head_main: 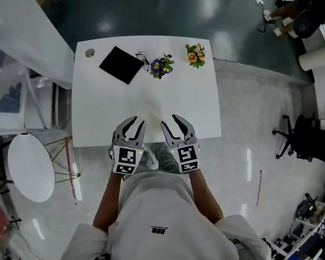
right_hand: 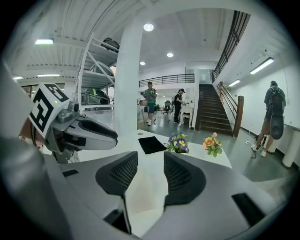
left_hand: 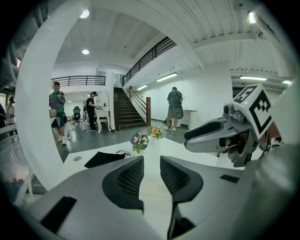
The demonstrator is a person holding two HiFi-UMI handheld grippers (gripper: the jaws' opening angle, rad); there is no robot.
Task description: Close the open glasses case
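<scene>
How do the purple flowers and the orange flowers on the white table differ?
Colour: the purple flowers have violet-blue blooms, the orange flowers orange ones. Place: the purple flowers stand beside the black square sheet; the orange flowers stand apart to the right, nearer the far edge of the table. Both are small bunches with green leaves.

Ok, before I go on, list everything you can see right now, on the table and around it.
table: 1, white, centre
flat item: 1, black, table's far left; cannot tell what it is
wiry thing: 1, dark, beside the flat item; too small to tell
purple flowers: 1 bunch, far middle
orange flowers: 1 bunch, far right
round table: 1, white, floor at left
chair: 1, black, floor at right
people: several, far off in the hall
left tool: 1, grey, near edge, jaws apart, empty
right tool: 1, grey, beside it, jaws apart, empty
</scene>
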